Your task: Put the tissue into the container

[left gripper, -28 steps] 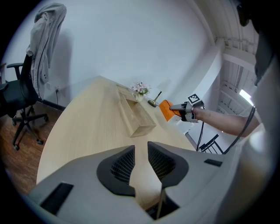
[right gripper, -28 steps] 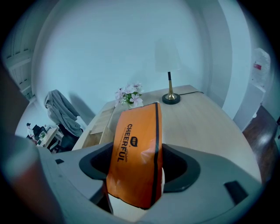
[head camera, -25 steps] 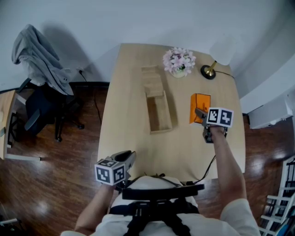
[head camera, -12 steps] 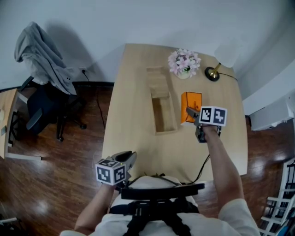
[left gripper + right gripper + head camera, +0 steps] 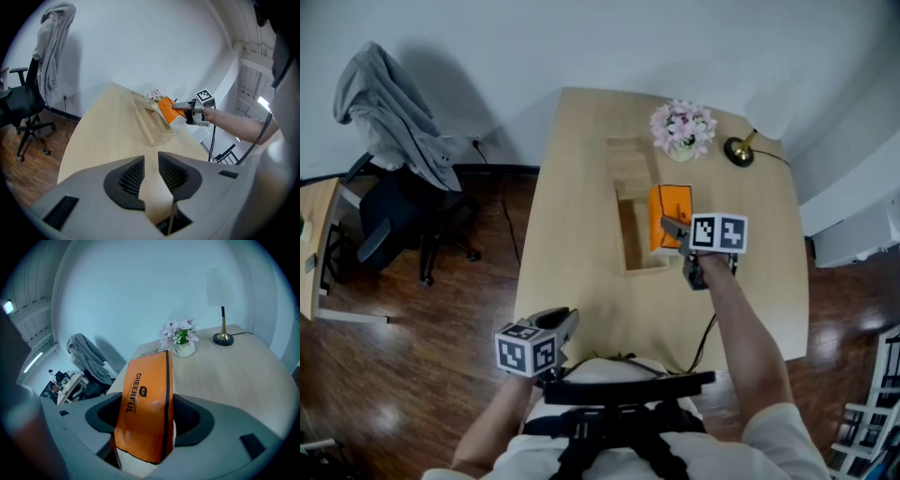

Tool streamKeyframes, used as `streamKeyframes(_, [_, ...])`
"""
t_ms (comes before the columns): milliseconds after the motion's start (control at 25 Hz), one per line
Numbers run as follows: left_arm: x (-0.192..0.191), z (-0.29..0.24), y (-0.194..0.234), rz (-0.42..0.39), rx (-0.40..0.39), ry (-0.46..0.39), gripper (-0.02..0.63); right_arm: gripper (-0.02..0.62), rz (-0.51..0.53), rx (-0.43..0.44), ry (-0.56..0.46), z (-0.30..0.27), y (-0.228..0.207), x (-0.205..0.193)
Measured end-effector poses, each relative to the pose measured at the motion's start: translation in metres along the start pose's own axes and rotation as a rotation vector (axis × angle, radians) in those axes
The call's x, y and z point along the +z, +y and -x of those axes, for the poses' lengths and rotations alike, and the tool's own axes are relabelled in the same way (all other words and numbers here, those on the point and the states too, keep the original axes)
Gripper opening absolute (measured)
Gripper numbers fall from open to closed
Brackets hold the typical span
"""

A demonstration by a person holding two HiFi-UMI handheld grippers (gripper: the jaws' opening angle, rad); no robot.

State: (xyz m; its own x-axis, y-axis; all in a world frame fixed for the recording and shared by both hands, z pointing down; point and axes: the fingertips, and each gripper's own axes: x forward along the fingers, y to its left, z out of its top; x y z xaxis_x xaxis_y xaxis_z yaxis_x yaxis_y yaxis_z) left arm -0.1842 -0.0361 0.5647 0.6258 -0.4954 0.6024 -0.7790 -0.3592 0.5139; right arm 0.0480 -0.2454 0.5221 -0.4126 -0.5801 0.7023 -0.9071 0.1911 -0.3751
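Observation:
An orange tissue pack (image 5: 669, 215) stands upright between the jaws of my right gripper (image 5: 668, 226), which is shut on its lower part. In the right gripper view the pack (image 5: 146, 408) fills the gap between the jaws of the right gripper (image 5: 150, 411). It hangs at the right wall of the long open wooden container (image 5: 644, 270) in the middle of the table. My left gripper (image 5: 562, 324) hangs low at the table's near edge, far from the container (image 5: 152, 127). Its jaws (image 5: 151, 171) stand slightly apart, with nothing between them.
A pot of pink flowers (image 5: 682, 128) and a brass lamp (image 5: 741, 148) stand at the table's far end. A black cable (image 5: 711, 328) runs over the near right edge. An office chair with a grey jacket (image 5: 389, 112) stands left of the table (image 5: 577, 234).
My right gripper has carried the orange pack leftwards, from the table's right side up to the container's right wall. The left gripper has stayed put.

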Motion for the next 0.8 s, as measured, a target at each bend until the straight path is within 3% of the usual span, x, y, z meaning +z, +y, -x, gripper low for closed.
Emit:
streamKeyframes(480, [-0.006, -0.001, 0.006, 0.018, 0.013, 0.015, 0.094, 0.328, 0.076, 0.047, 0.074, -0.046, 0.05, -0.02])
streamKeyframes(800, [-0.007, -0.001, 0.006, 0.018, 0.011, 0.025, 0.094, 0.33, 0.08, -0.026, 0.136, -0.066, 0.034, -0.042])
